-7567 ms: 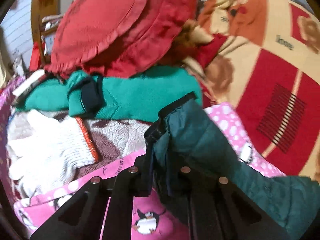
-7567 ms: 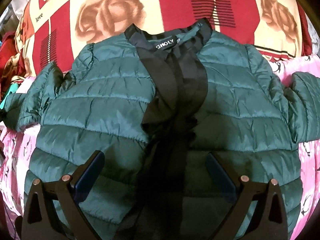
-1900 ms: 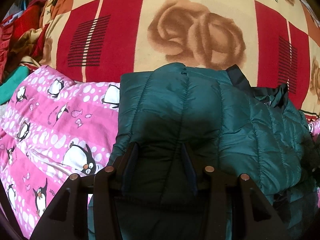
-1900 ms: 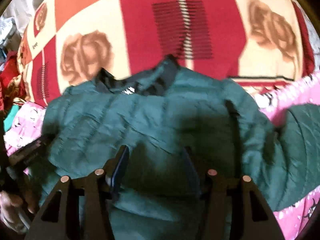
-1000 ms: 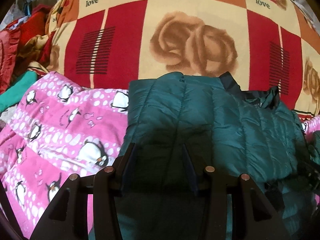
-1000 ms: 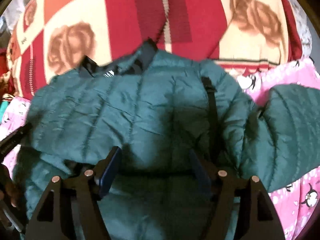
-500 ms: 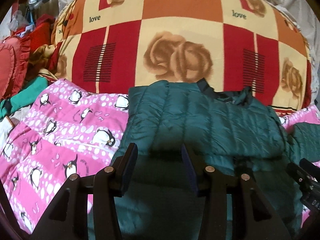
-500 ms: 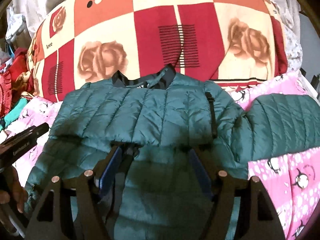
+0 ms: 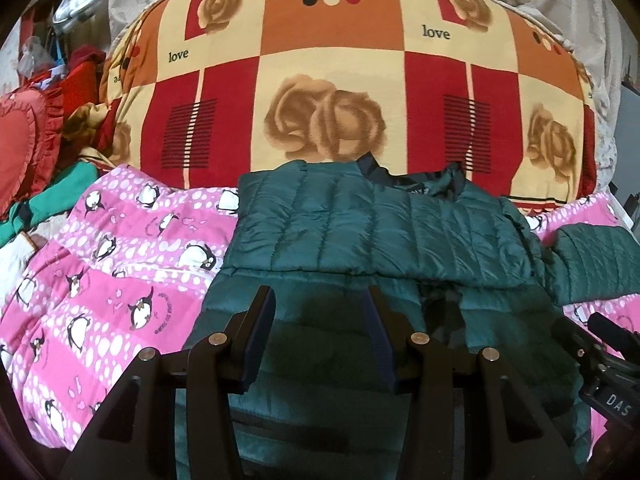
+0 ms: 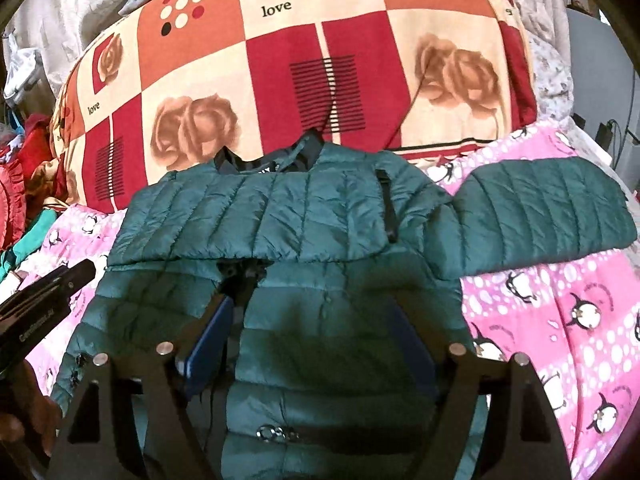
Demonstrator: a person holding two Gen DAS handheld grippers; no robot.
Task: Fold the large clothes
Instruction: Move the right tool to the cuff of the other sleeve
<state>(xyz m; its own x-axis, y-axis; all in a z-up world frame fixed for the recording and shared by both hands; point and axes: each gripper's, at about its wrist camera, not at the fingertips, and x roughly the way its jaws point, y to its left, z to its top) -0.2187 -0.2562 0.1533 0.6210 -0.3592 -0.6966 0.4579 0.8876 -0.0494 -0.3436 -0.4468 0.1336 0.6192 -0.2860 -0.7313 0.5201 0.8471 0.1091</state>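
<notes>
While both grippers hang above the bed with nothing between their fingers, the scene counts out as follows.

Jacket: one dark green quilted jacket (image 9: 360, 232) (image 10: 304, 240) lies flat on the pink penguin blanket, collar toward the patchwork quilt.
Sleeves: two — one sleeve (image 10: 256, 220) is folded across the chest, its cuff end near a black strap; the other sleeve (image 10: 540, 216) (image 9: 592, 256) stretches out sideways onto the blanket, not yet folded in.
Left gripper: one, the left gripper (image 9: 318, 332), held over the lower part of the jacket; its two fingers stand spread apart, gripping nothing. From the right wrist view it shows as a dark bar at the left edge (image 10: 44, 312).
Right gripper: one, the right gripper (image 10: 312, 340), also over the jacket's lower half; its two fingers are spread wide with only fabric below them. Its dark body shows at the right edge of the left wrist view (image 9: 600, 364).
Blanket: one pink penguin blanket (image 9: 112, 280) (image 10: 560, 320) under the jacket, showing on both sides of it.
Quilt: one patchwork quilt (image 9: 332, 80) (image 10: 320, 60) in red, orange and cream squares — rose prints and the word "love" on it — bulging behind the collar.
Side pile: a red frilled cushion (image 9: 24, 152) and one teal garment (image 9: 60, 192) at the far left.
</notes>
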